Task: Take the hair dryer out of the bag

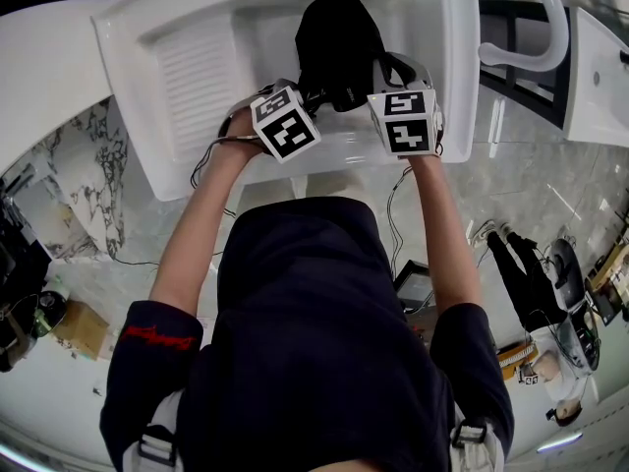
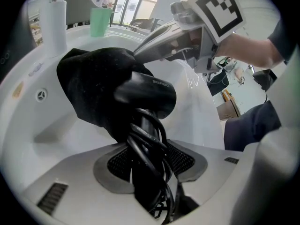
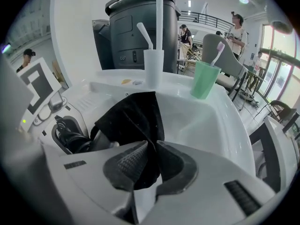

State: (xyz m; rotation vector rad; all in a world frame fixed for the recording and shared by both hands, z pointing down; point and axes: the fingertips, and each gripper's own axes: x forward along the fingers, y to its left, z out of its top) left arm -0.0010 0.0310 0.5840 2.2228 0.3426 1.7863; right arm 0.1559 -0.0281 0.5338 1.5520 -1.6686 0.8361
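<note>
Glossy black hair dryer (image 2: pixel 146 95) half out of black cloth bag (image 2: pixel 89 86)
Left claw (image 2: pixel 149 161) clamps handle and cord, bag just beyond; right claw (image 3: pixel 150 165) pinches its fabric; separation remains.

The bag (image 1: pixel 334 42) lies in the sink (image 1: pixel 418 28) before me. The hair dryer (image 2: pixel 147 93) sticks out of its near end, handle and cord (image 2: pixel 157 144) clamped in my left claw (image 2: pixel 149 165). My right claw (image 3: pixel 151 161), just to the right, pinches the bag's cloth. Behind the bag, the left cup (image 3: pixel 153 62) and right cup (image 3: pixel 204 79) stand on the sink's rim.
</note>
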